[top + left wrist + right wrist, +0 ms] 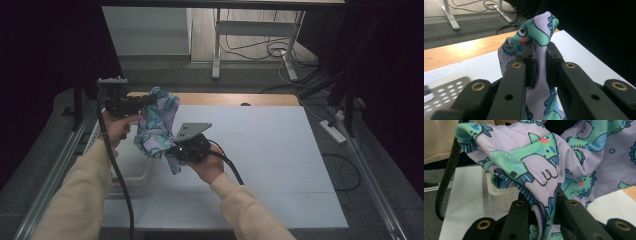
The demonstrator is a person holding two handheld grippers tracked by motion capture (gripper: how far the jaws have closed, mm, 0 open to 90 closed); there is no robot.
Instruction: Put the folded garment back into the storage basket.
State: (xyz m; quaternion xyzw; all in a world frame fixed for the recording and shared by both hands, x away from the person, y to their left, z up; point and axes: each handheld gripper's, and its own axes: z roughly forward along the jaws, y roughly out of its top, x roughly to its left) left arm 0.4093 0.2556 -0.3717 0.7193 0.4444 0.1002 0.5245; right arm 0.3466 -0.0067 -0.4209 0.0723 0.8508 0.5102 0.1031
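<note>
Lilac cloth: printed with green and blue dinosaurs (156,127), held up in the air above the left part of the bench (270,150), stretched between both grippers.
Left gripper: (145,101) jaws clamped on the upper edge of the cloth; in the left gripper view the fabric (540,57) is pinched between the black pads.
Right gripper: (172,150) jaws closed on a lower fold, the cloth (541,202) bunched over them.
White basket: (131,172) sits on the bench under the left forearm, below the cloth.
Bench surface: pale sheet, wooden strip along the far edge.

1 cloth (157,125), 1 basket (134,175), 2 tongs.
</note>
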